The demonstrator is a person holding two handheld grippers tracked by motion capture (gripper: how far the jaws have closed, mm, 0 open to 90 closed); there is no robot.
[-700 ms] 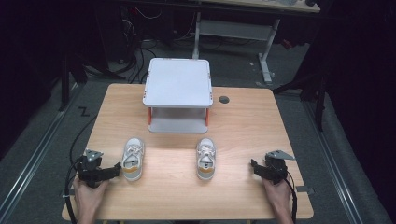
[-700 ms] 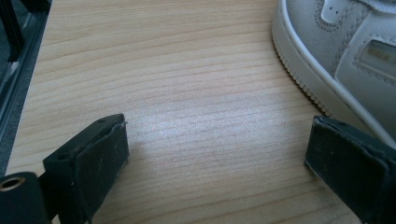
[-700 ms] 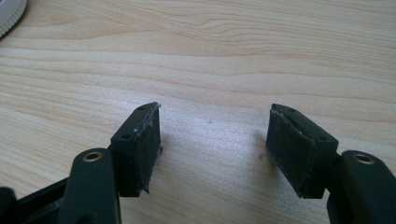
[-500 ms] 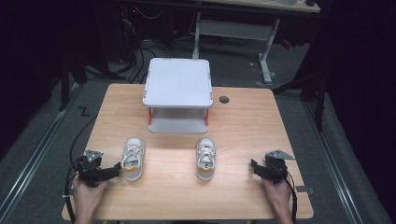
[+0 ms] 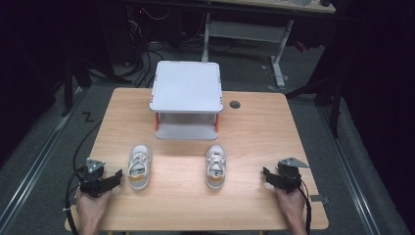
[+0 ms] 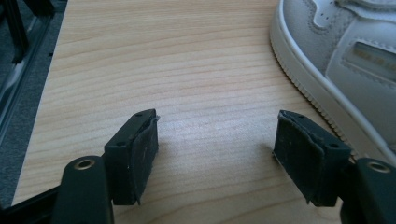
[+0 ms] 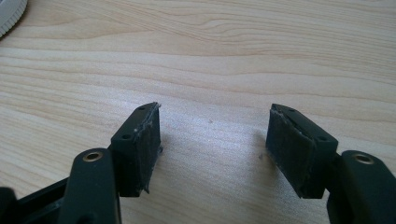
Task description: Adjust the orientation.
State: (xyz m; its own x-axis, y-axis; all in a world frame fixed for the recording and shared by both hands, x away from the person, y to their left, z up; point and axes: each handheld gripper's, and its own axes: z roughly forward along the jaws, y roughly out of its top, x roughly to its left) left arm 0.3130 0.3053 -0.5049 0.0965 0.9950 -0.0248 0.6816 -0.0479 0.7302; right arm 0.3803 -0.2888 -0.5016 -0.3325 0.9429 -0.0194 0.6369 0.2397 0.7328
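A: What is on the light wooden table?

B: At the far middle stands a two-tier white plastic shelf with orange legs, and both tiers look bare. Nearer the person lie two small white sneakers with tan heels, toes pointing toward the shelf: the left sneaker and the right sneaker, well apart from each other.

A: So how far has the work got?

B: I judge it at the very start. Neither shoe is lifted or gripped, and nothing sits on the shelf. If the shoes are meant for it, both pick-ups and both placements are left.

A: And the tools?

B: The left gripper rests at the near left corner, just beside the left sneaker. In the left gripper view its jaws stand wide apart over bare wood, holding nothing, with the shoe's sole along the right edge. The right gripper sits at the near right, apart from the right sneaker, jaws likewise spread and empty.
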